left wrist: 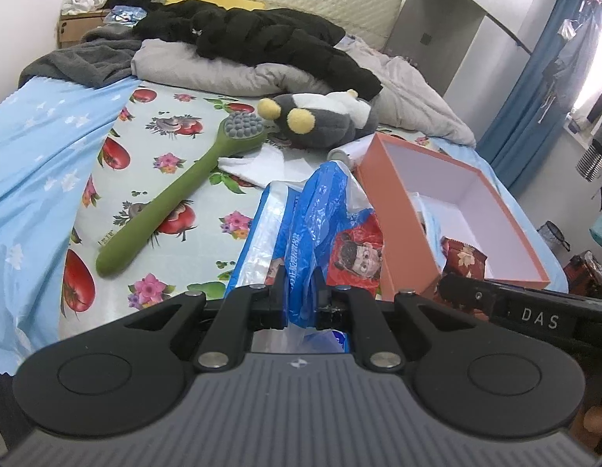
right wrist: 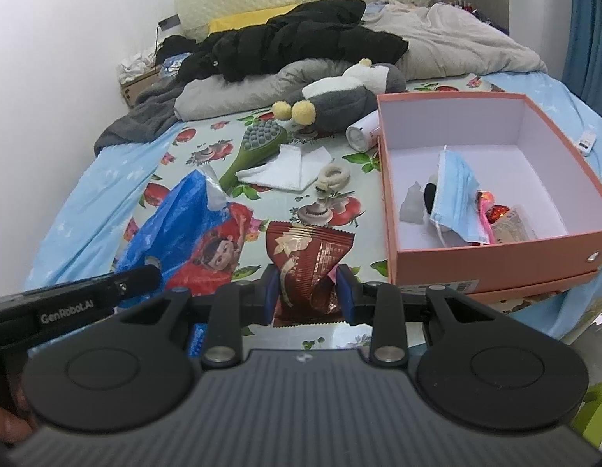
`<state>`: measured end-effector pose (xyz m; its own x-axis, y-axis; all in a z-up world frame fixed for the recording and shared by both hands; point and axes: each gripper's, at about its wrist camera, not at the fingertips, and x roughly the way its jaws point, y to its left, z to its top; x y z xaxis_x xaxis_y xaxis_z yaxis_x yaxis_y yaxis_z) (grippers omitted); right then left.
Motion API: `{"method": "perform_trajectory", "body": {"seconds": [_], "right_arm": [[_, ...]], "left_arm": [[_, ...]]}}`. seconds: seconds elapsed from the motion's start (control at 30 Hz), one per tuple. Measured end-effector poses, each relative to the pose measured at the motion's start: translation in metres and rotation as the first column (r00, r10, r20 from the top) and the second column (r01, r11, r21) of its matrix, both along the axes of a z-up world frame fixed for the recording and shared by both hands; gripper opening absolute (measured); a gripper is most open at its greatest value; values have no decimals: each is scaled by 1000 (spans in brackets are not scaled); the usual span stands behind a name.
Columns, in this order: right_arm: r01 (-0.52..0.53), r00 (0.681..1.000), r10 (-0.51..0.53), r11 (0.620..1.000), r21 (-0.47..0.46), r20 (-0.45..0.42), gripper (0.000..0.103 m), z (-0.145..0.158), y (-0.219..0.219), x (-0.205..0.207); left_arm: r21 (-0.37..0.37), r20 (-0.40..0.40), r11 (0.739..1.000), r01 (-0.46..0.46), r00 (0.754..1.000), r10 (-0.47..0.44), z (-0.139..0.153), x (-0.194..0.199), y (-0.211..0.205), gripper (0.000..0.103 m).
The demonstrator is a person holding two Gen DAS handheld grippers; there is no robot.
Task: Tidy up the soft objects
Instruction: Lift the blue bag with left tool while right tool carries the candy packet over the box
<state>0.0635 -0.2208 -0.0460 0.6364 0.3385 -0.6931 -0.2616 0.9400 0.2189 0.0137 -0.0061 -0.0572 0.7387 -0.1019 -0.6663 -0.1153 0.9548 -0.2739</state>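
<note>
My left gripper (left wrist: pixel 301 292) is shut on a blue and red plastic bag (left wrist: pixel 316 225), lifted above the bed; the same plastic bag (right wrist: pixel 184 229) shows at lower left in the right wrist view. My right gripper (right wrist: pixel 308 292) is shut on a dark red snack packet (right wrist: pixel 307 260), which also appears as the snack packet (left wrist: pixel 462 258) beside the orange box (left wrist: pixel 402 233). The open orange box (right wrist: pixel 491 257) holds a blue face mask (right wrist: pixel 456 194) and small items. A grey plush toy (right wrist: pixel 340 97), a white folded cloth (right wrist: pixel 289 167) and a cream hair tie (right wrist: pixel 334 177) lie on the floral sheet.
A green massage brush (left wrist: pixel 172 194) lies diagonally on the sheet (left wrist: pixel 192 148). A white bottle (right wrist: pixel 363 132) rests against the box's far corner. Black jacket (left wrist: pixel 270 39), grey blankets and pillows pile at the bed's head. A blue cover (left wrist: pixel 36 148) drapes the left side.
</note>
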Motion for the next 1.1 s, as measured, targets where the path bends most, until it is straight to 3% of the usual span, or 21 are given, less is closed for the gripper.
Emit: {"method": "perform_trajectory", "body": {"seconds": [0.5, 1.1], "right_arm": [[111, 993, -111, 994, -3, 43, 35, 17, -44, -12], [275, 961, -275, 961, 22, -10, 35, 2, -101, 48]], "left_arm": [[-20, 37, 991, 129, 991, -128, 11, 14, -38, 12], [11, 8, 957, 289, 957, -289, 20, 115, -94, 12]]}}
